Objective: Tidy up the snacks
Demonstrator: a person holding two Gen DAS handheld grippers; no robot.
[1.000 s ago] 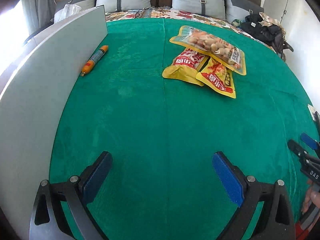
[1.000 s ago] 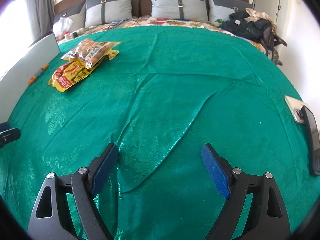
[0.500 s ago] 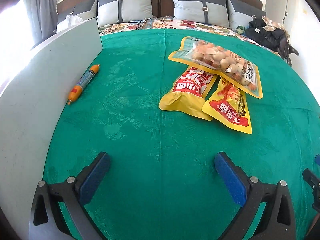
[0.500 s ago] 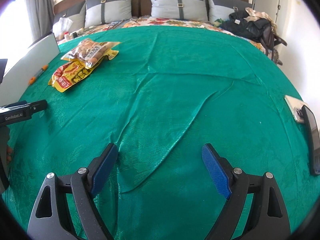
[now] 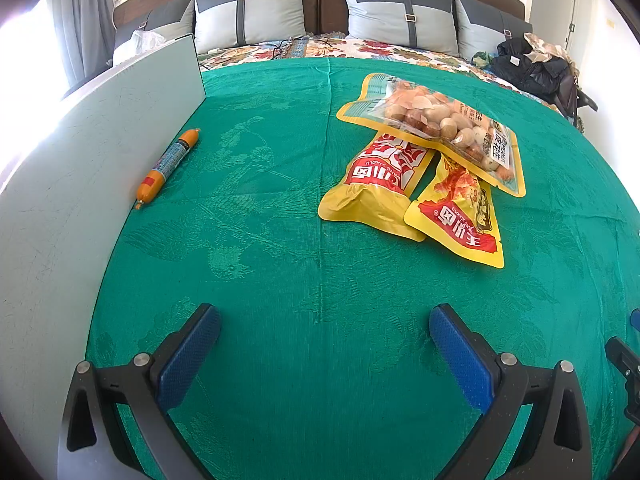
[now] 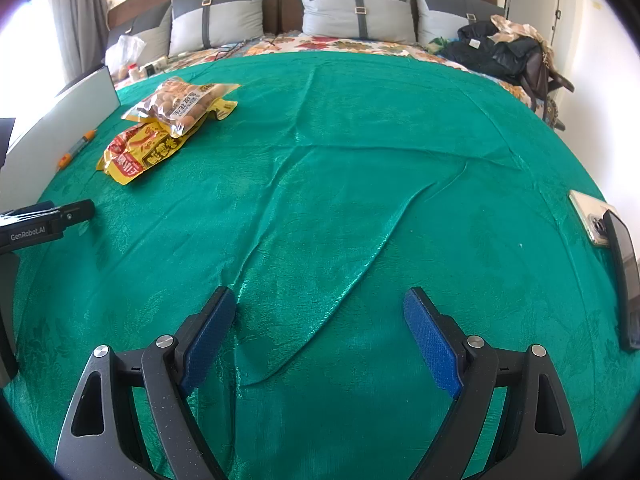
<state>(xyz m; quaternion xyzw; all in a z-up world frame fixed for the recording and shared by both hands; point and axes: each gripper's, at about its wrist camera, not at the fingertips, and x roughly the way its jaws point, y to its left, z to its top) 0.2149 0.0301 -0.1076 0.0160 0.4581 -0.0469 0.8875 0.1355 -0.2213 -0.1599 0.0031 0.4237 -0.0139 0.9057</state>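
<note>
A clear bag of peanuts (image 5: 440, 124) with a yellow border lies on top of two yellow-and-red snack packets, one on the left (image 5: 380, 184) and one on the right (image 5: 460, 216), on the green cloth (image 5: 280, 240). An orange sausage stick (image 5: 168, 164) rests against the white board (image 5: 72, 184). My left gripper (image 5: 325, 316) hangs open over bare cloth, short of the packets. In the right wrist view the same peanut bag (image 6: 180, 100), packets (image 6: 140, 152) and sausage stick (image 6: 76, 148) lie far off at the upper left. My right gripper (image 6: 320, 300) stands open over wrinkled cloth, holding nothing.
Pillows (image 5: 256, 16) and a floral sheet (image 5: 360, 46) lie beyond the green cloth. Dark clothes and a bag (image 6: 500, 52) are piled at the back right. A phone (image 6: 592, 220) and a dark slab (image 6: 624, 276) lie at the cloth's right edge. The left gripper's body (image 6: 44, 224) shows at the left.
The left gripper has moved forward toward the snack packets, which now look larger and closer. It has come further into the right wrist view at the left. The right gripper has stayed still.
</note>
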